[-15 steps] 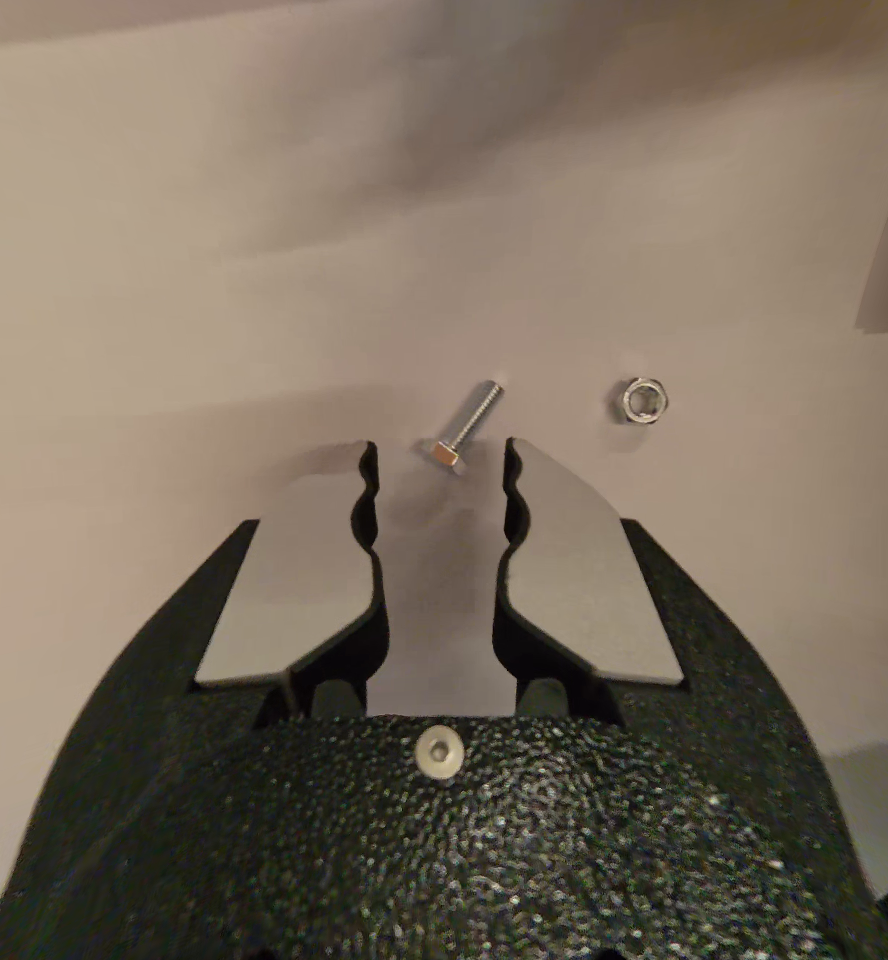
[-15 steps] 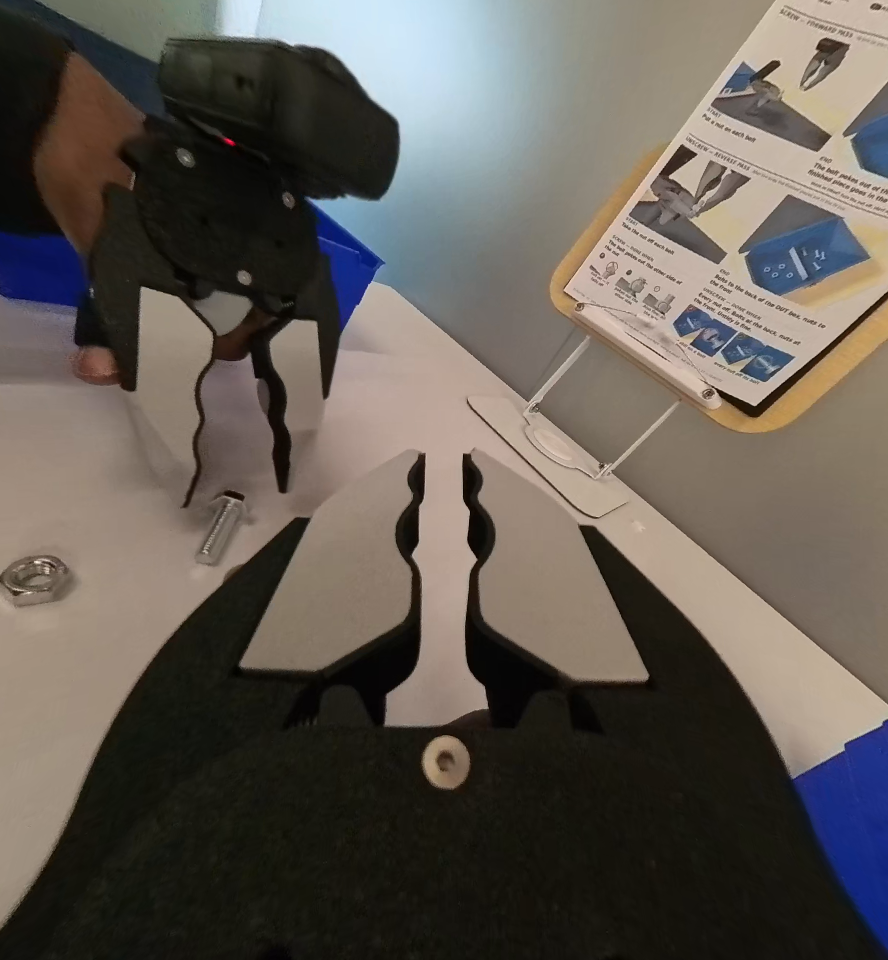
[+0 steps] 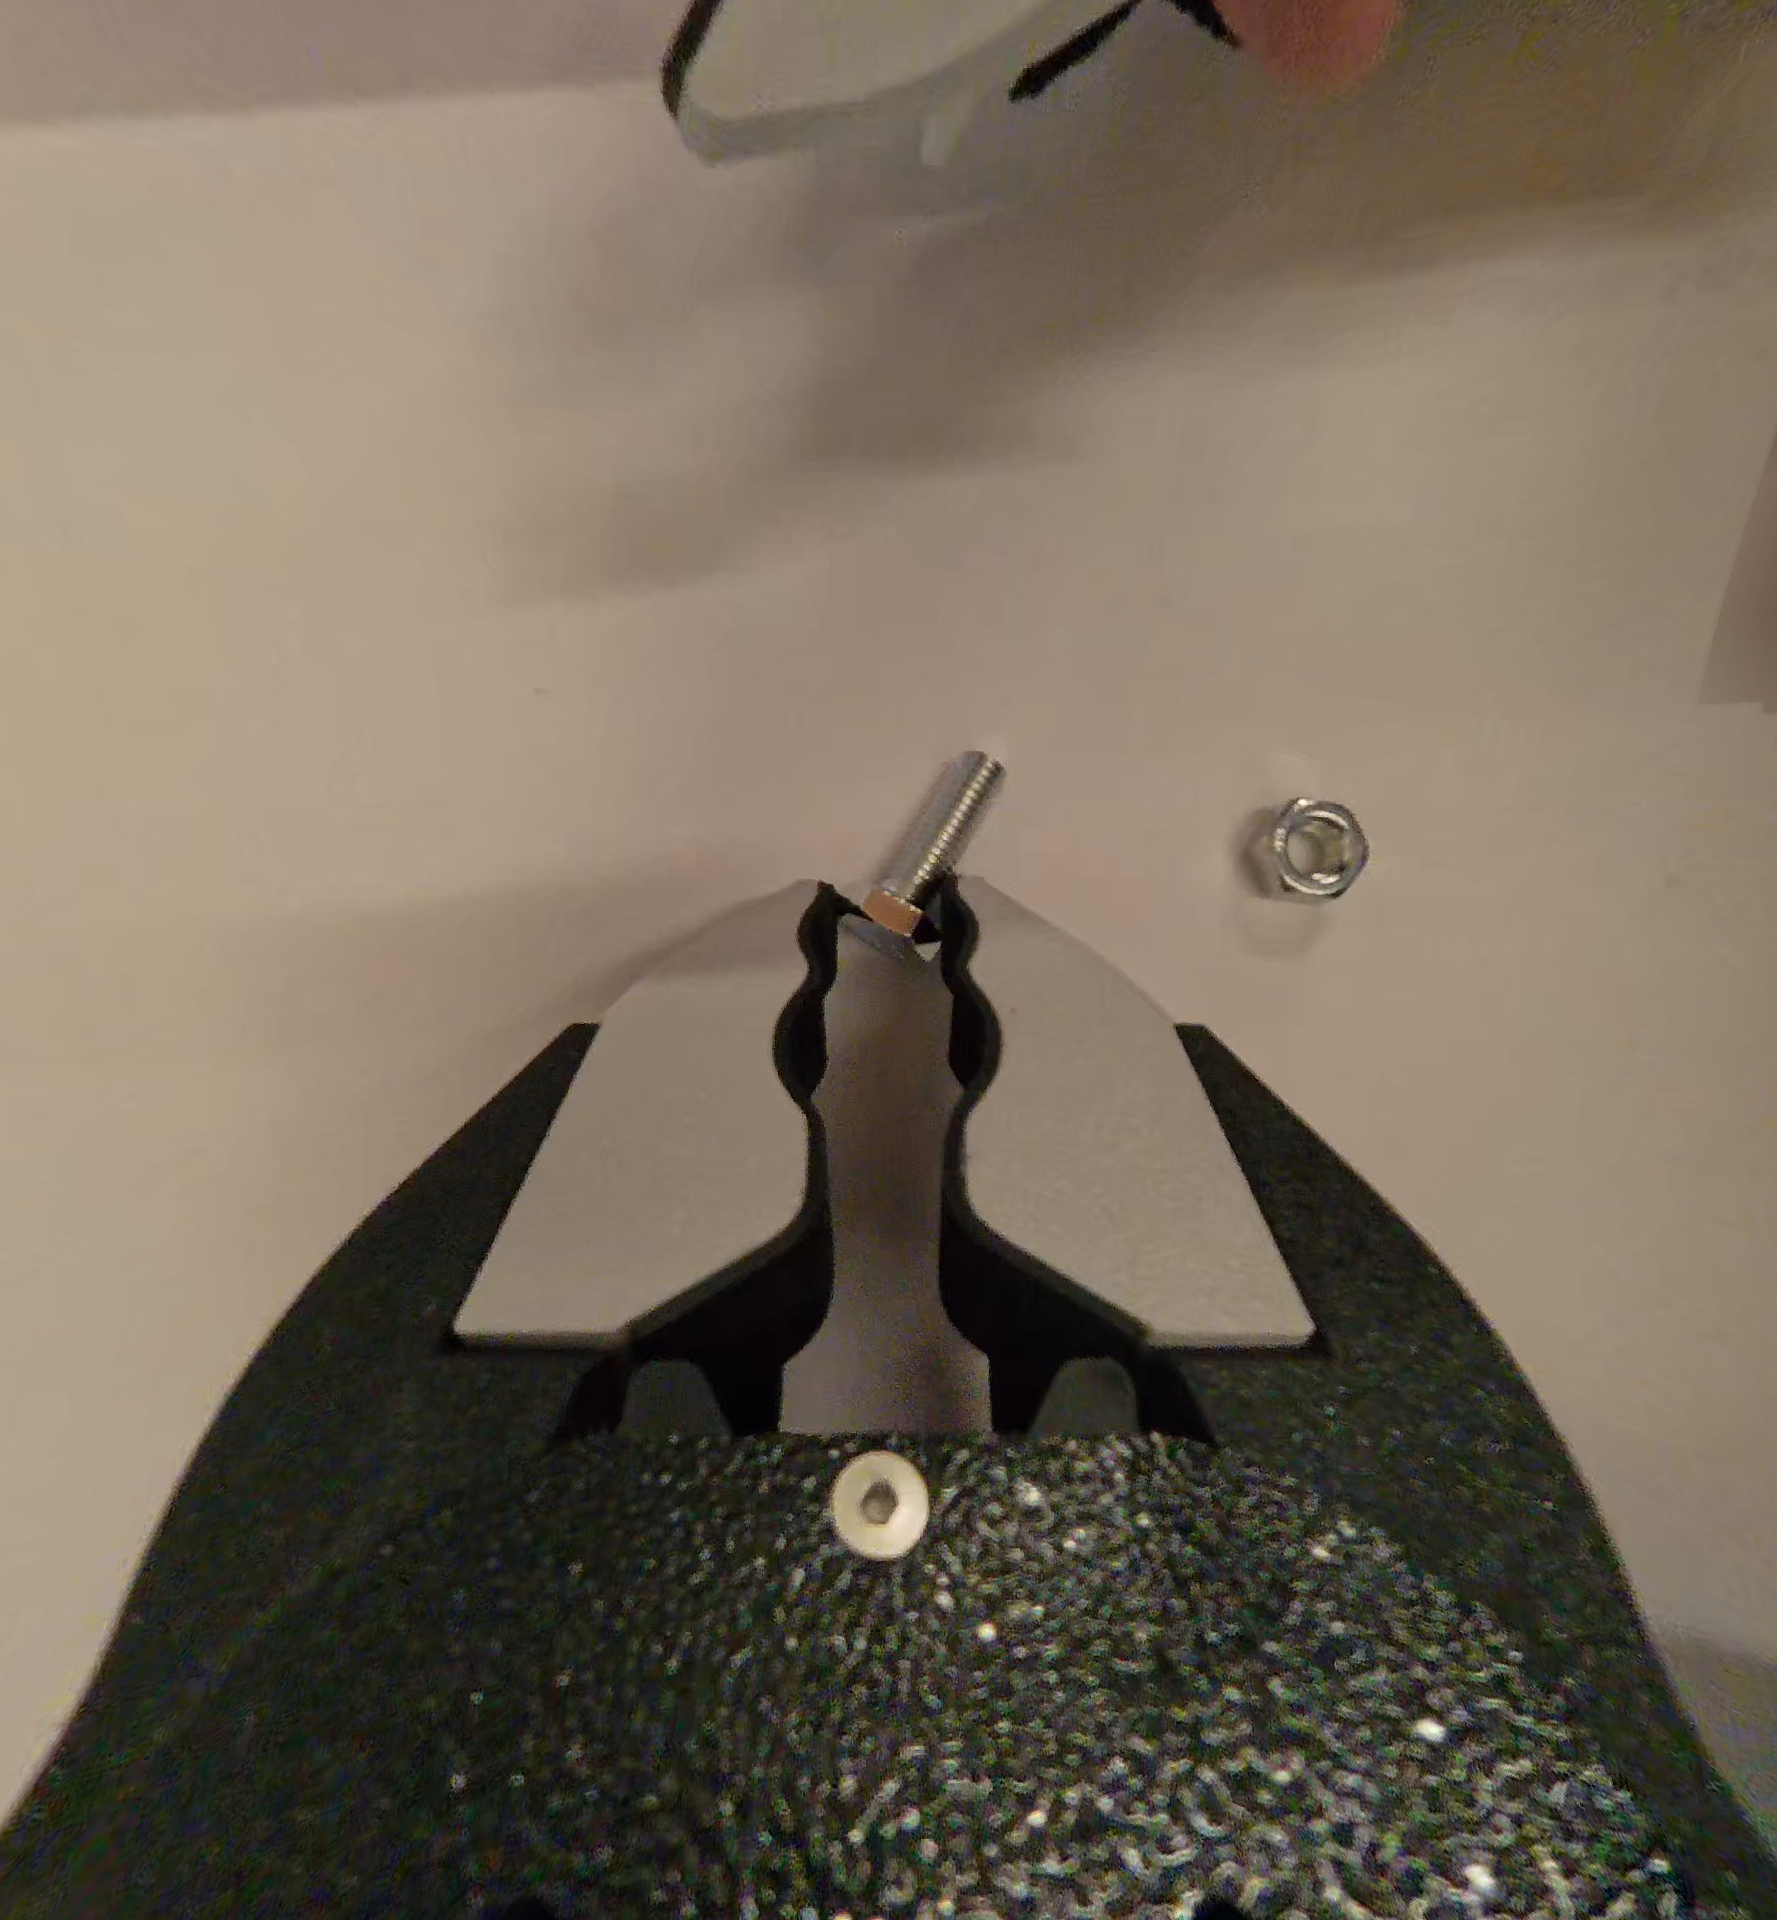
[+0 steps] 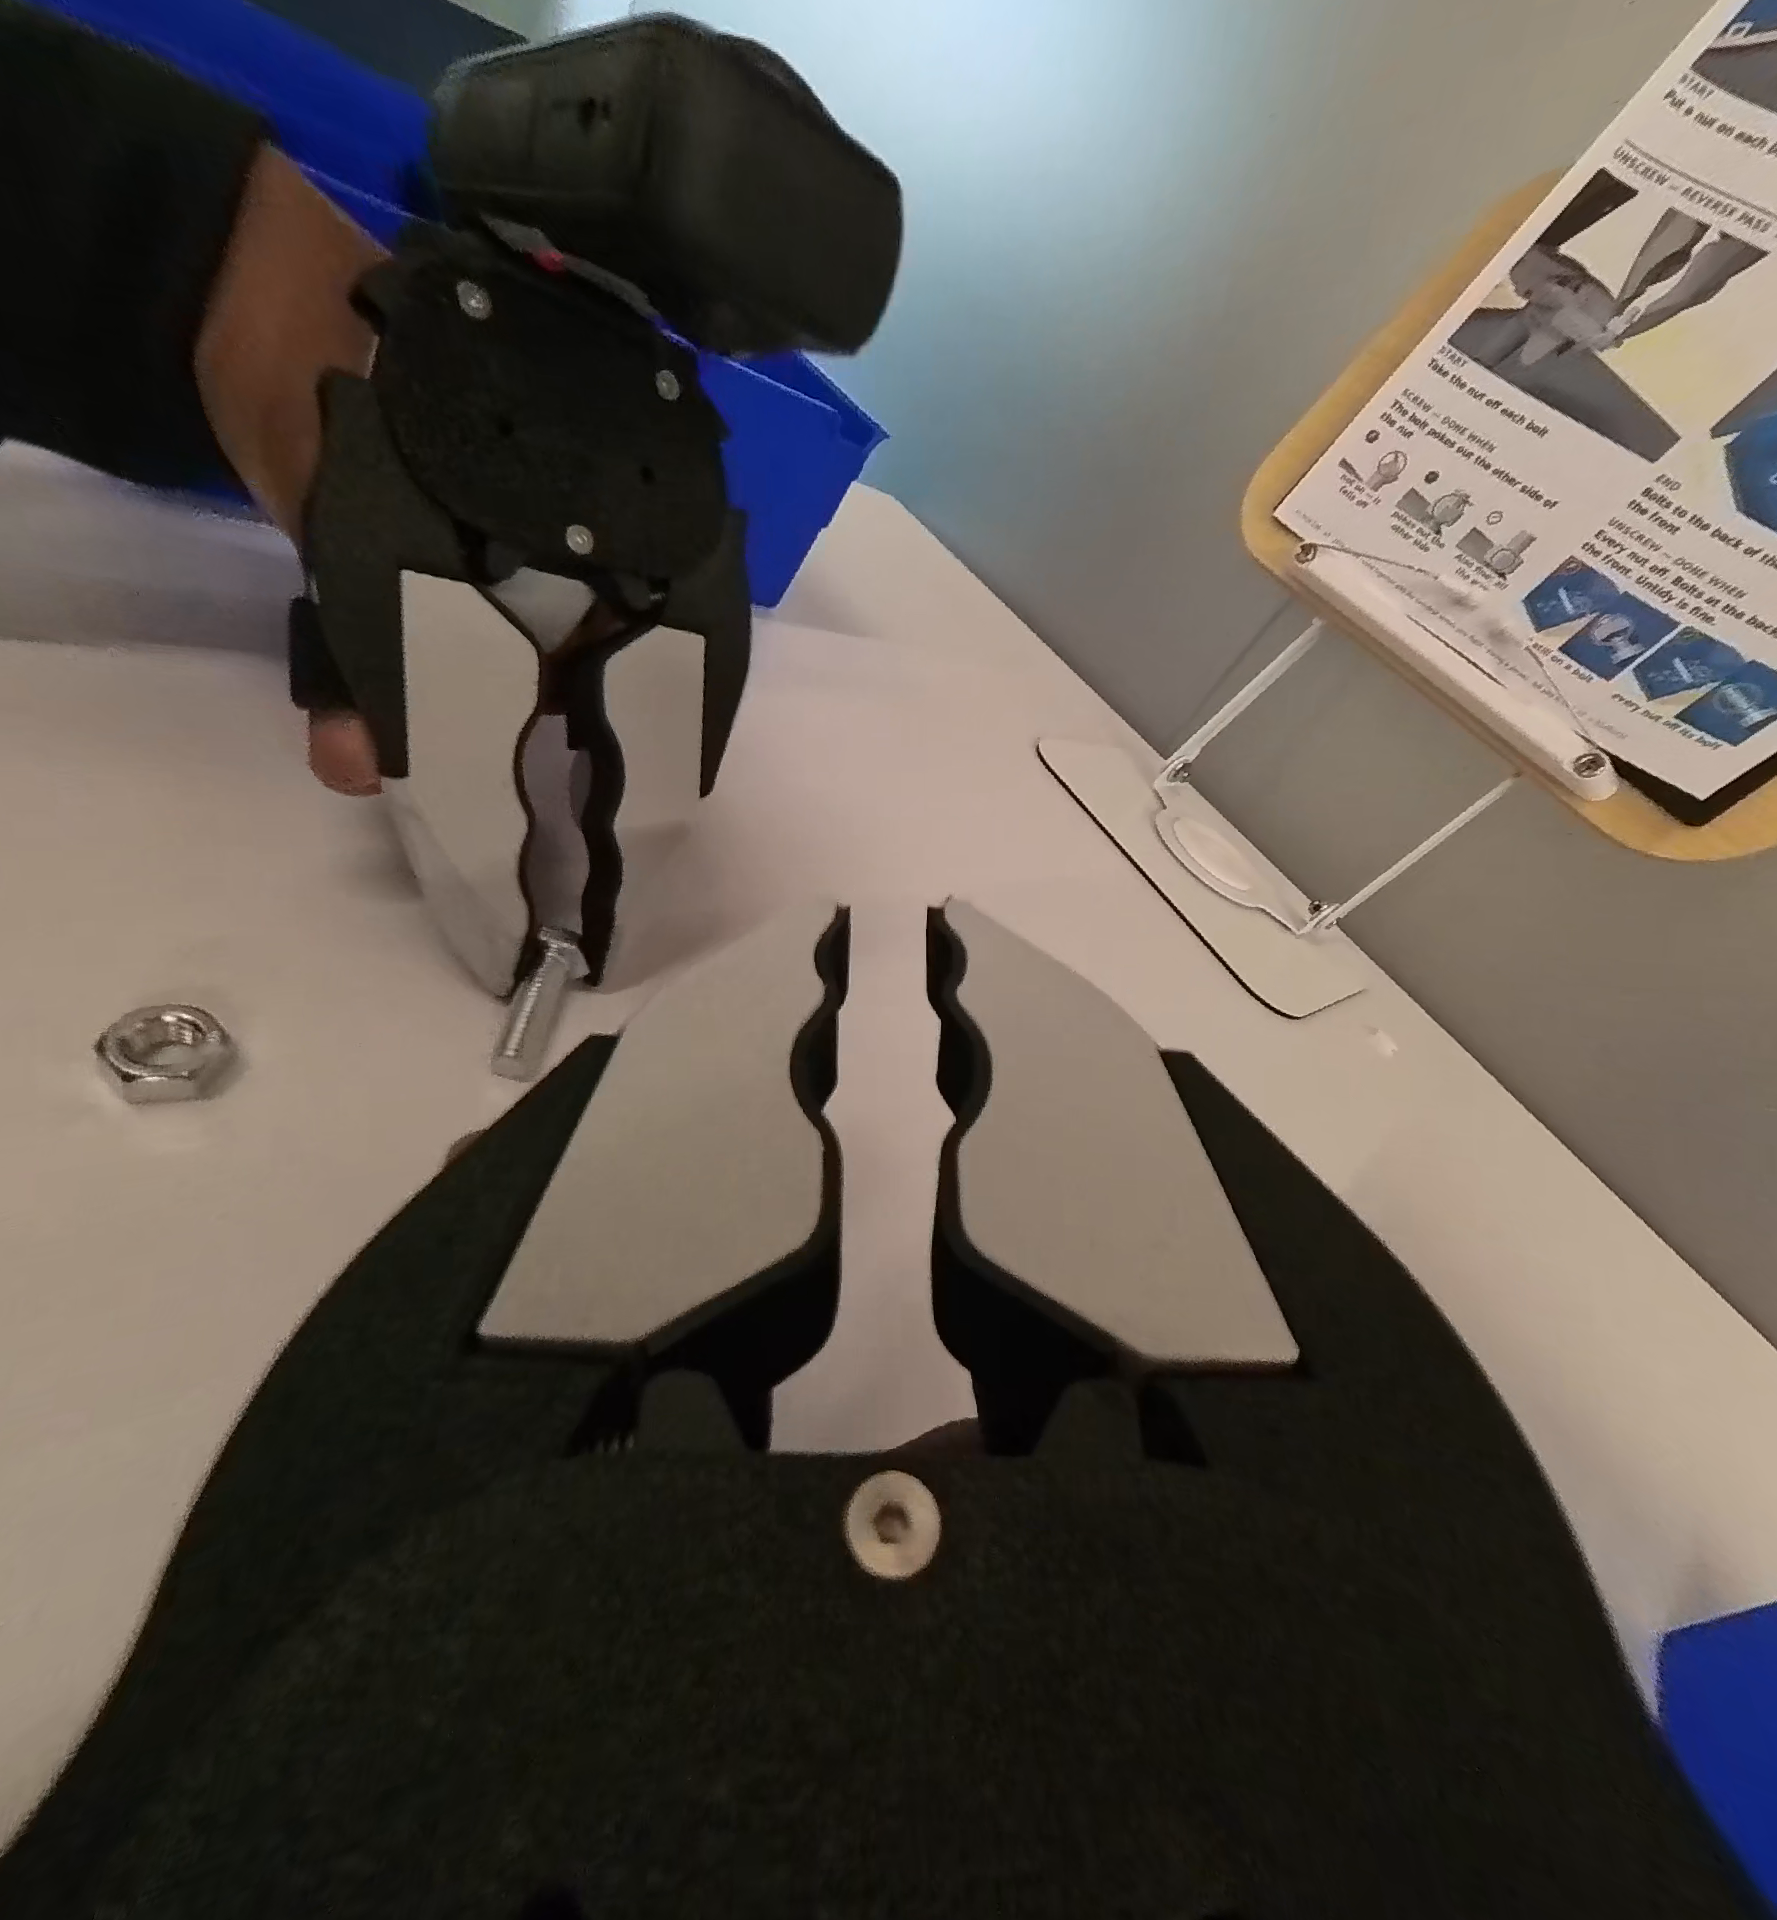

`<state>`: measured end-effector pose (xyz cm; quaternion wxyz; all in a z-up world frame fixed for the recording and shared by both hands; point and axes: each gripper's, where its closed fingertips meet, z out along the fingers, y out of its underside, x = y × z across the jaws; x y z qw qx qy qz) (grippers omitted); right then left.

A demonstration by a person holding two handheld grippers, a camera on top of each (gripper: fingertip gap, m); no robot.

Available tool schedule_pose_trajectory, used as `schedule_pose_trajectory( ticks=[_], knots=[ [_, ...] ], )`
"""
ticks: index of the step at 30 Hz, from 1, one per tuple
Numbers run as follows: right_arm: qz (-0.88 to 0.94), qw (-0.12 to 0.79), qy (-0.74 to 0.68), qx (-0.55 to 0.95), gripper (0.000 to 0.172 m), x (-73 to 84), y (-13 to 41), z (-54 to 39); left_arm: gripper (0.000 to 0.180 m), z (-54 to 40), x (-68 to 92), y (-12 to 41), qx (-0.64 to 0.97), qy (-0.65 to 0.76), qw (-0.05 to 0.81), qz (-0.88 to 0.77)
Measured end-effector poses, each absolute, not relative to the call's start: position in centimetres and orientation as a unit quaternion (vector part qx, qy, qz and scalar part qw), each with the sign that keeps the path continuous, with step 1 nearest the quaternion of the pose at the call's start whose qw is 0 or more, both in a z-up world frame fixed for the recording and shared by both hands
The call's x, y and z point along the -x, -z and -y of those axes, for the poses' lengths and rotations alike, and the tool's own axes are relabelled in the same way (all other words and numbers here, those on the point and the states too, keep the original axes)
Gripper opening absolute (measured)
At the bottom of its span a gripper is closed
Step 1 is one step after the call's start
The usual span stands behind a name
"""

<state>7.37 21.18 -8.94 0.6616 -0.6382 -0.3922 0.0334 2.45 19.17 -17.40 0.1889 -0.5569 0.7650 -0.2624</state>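
A silver hex bolt (image 3: 934, 831) lies on the white table (image 3: 344, 520). My left gripper (image 3: 884, 896) points down at it, and its two fingertips are closed on the bolt's head, with the threaded shank sticking out ahead. The right wrist view shows the same: the left gripper (image 4: 557, 966) pinches the head end of the bolt (image 4: 529, 1016) at the table. A silver hex nut (image 3: 1310, 847) lies loose to the right of the bolt; it also shows in the right wrist view (image 4: 167, 1051). My right gripper (image 4: 889, 920) hovers near the bolt, its jaws slightly apart and empty.
A blue bin (image 4: 790, 447) stands behind the left gripper, and another blue bin's corner (image 4: 1757, 1714) is at the lower right. A printed instruction sheet on a wooden board (image 4: 1590, 468) leans on a white stand (image 4: 1206, 873) by the grey wall. A person's hand (image 4: 271, 343) holds the left gripper. The tips of one gripper are about 10 cm away from the tips of the other. Measured from the fingertips, the silver hex nut (image 3: 1310, 847) is 6 cm or so from the left gripper and 12 cm from the right. It is also in sight in the right wrist view (image 4: 120, 1055).
My left gripper has moved forward over the bolt's head and its jaws have closed from wide open onto it. The right gripper has kept its narrow gap.
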Motion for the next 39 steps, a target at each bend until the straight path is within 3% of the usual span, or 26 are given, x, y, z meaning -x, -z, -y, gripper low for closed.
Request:
schedule_pose_trajectory(
  ticks=[6,12,16,27,39],
  knots=[
    [0.389,0.671,-0.048,0.630,0.014,-7.8,8.3,-21.1,0.018,-21.3,-4.2,16.4,0.595,0.289,0.267,-0.701],
    [0.325,0.671,-0.187,0.639,0.019,-8.8,5.1,-23.7,0.018,-26.2,-7.8,11.5,0.573,0.298,0.484,-0.590],
    [0.374,0.661,-0.159,0.631,0.025,-8.7,5.1,-25.4,0.018,-26.3,-8.2,9.6,0.540,0.295,0.562,-0.553],
    [0.458,0.668,-0.133,0.571,0.028,-7.5,7.4,-22.7,0.018,-24.8,-7.6,8.3,0.522,0.371,0.555,-0.530],
    [0.483,0.657,-0.128,0.565,0.017,-6.9,8.3,-22.2,0.018,-23.0,-8.4,9.4,0.501,0.365,0.525,-0.583]
  ],
)
